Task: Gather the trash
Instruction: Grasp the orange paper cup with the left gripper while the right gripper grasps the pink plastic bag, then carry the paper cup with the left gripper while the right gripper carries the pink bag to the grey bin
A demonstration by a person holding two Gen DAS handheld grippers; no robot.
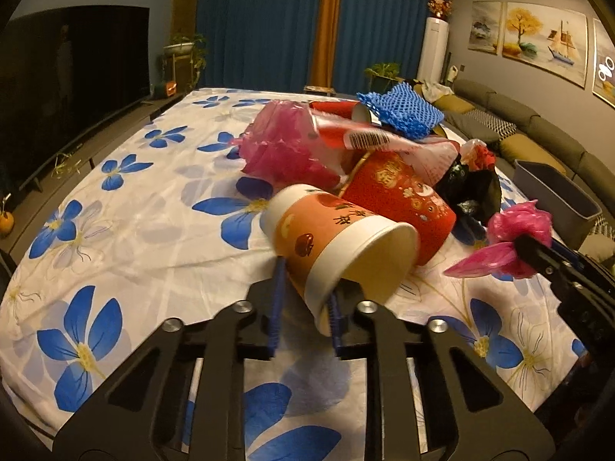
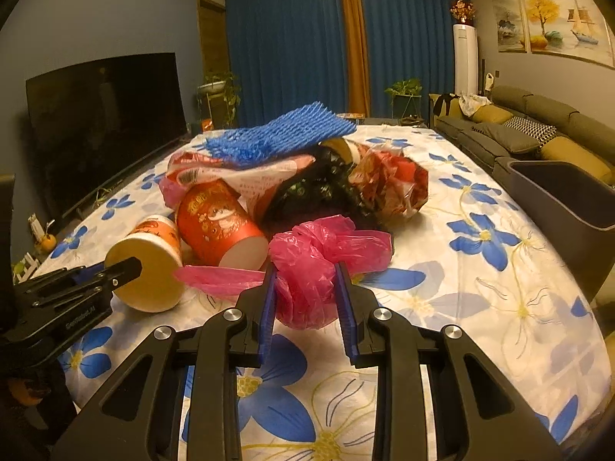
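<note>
Lying tilted, mouth toward camera, paper cup (image 1: 338, 238) in left jaws; right jaws clamp pink bag (image 2: 319, 269).

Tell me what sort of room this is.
Most likely a home living room: a big TV on the left, a long sofa on the right, and framed paintings above it.

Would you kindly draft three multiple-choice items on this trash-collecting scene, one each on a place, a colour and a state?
1. Where is the grey bin?
A. at the table's right edge
B. amid the trash
C. under the TV

2. What colour is the foam net atop the pile?
A. green
B. blue
C. yellow

3. What does the right claw grip?
A. nothing
B. the red cup
C. the pink bag

Answers: 1 A, it stands beside the tablecloth's right side; 2 B, plainly blue; 3 C, both fingers press the bag.
</note>
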